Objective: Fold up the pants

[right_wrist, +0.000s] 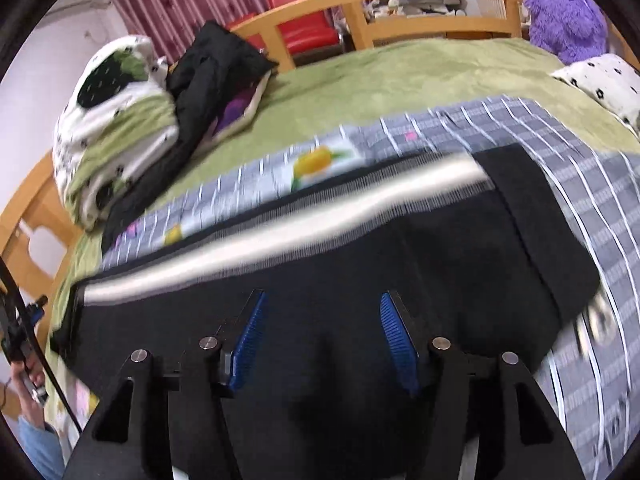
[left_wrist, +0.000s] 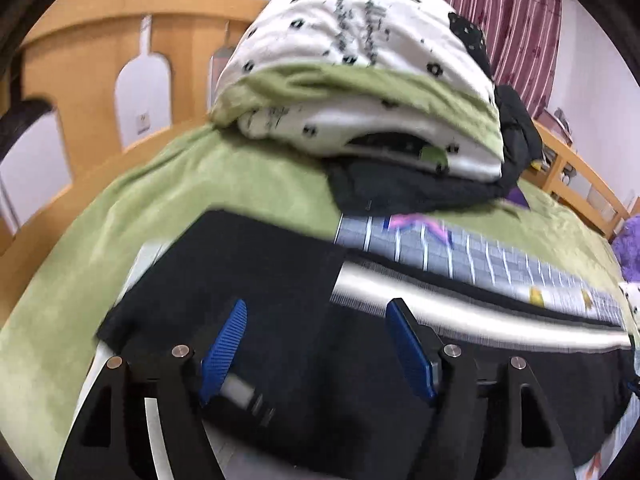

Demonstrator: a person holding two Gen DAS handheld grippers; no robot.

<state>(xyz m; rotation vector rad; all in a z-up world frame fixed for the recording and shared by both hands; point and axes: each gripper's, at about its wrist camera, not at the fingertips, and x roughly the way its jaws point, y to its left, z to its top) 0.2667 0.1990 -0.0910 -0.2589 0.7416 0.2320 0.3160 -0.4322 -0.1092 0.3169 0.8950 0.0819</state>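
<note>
A: A wooden-framed bed (right_wrist: 420,4) covered by a green blanket (right_wrist: 400,80) is seen, with a grey checked sheet (right_wrist: 580,208) spread across it. Where are the pants found?

B: The black pants (right_wrist: 360,260), marked by a white side stripe (right_wrist: 280,220), are laid flat on that sheet, stretched crosswise under both tools. A folded edge is seen at the right end.

A: And the tools?

B: The left tool (left_wrist: 316,344) is held with its blue pads apart above the dark cloth; nothing is pinched between them. The right tool (right_wrist: 322,340) is likewise spread, with only cloth lying below it. The pants appear to have been let go.

A: What could be spoiled from here?

B: If only the top layer were caught at the next pinch, the layers could be dragged apart and the stripe skewed. The sheet beneath might be gripped along with the pants. The folded quilt (left_wrist: 360,80) and black jacket (left_wrist: 400,188) are close by, so a far fold could be crowded.
</note>
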